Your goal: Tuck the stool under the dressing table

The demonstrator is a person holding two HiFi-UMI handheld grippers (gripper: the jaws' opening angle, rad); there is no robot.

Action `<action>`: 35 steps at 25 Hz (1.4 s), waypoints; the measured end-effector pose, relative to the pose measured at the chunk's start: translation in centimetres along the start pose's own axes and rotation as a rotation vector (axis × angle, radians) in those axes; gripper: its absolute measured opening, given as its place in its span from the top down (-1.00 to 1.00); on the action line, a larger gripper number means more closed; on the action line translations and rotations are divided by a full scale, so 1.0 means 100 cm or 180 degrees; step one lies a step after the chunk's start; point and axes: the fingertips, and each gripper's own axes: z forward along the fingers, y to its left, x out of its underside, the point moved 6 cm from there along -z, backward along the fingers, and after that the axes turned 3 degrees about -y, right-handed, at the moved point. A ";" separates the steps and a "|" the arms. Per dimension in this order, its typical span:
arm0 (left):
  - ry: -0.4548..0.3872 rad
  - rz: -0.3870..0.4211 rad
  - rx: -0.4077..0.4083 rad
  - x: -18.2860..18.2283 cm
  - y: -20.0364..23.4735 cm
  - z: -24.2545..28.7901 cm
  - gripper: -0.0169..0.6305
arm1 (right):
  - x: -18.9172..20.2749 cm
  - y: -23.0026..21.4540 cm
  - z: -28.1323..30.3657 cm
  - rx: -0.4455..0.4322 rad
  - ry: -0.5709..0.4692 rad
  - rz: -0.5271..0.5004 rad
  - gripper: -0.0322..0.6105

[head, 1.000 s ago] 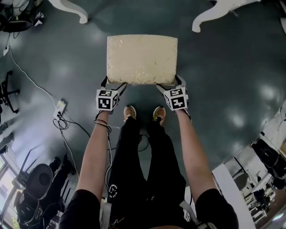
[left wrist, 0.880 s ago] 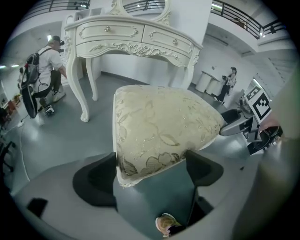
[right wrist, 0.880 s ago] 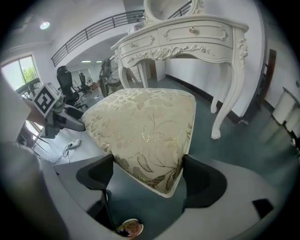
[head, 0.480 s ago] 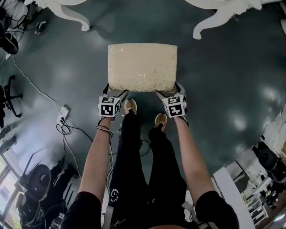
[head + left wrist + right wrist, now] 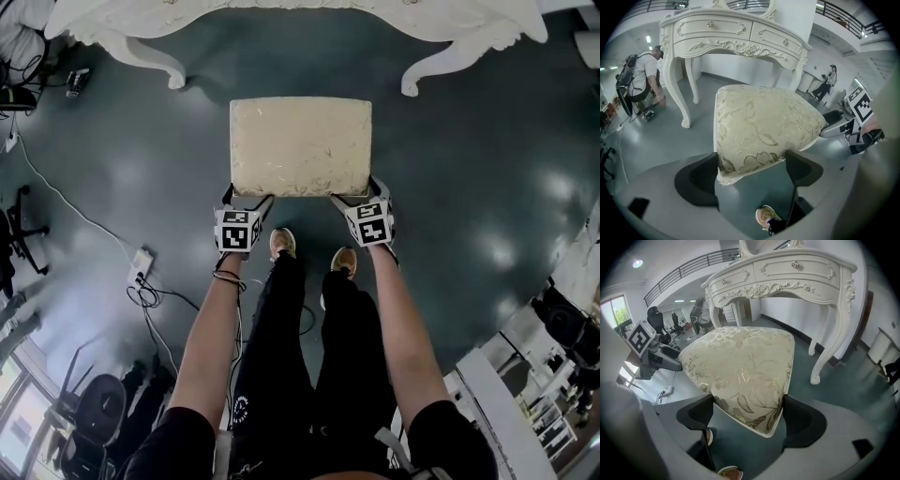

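**Left gripper (image 5: 247,199) and right gripper (image 5: 356,195) clamp the stool (image 5: 300,145)**

Both grippers sit just ahead of the person's shoes (image 5: 281,242). Each has its jaws closed on one near corner of the cream, gold-patterned stool seat. The seat lies level over the dark floor (image 5: 487,169), with a long edge facing away from the person. Beyond it stands the white dressing table (image 5: 281,14). The stool is in front of the table, in line with the gap between its two curved front legs (image 5: 150,66), and not under it.

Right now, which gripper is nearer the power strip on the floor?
Left. The left gripper clamps the stool at the corner toward the power strip; the right gripper clamps the opposite corner, farther off.
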 end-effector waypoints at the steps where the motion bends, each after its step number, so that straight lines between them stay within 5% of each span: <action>1: 0.0000 -0.0006 -0.0001 -0.004 0.001 0.002 -0.49 | -0.004 -0.002 0.002 -0.0002 0.0004 -0.0003 -0.60; 19: 0.0023 -0.0107 -0.0063 -0.042 0.016 0.026 -0.49 | -0.049 -0.025 0.020 -0.0081 -0.0072 -0.0021 -0.61; 35: -0.0162 -0.0024 0.0010 -0.125 0.075 0.070 -0.49 | -0.129 -0.060 0.072 0.0070 -0.0139 0.0036 -0.60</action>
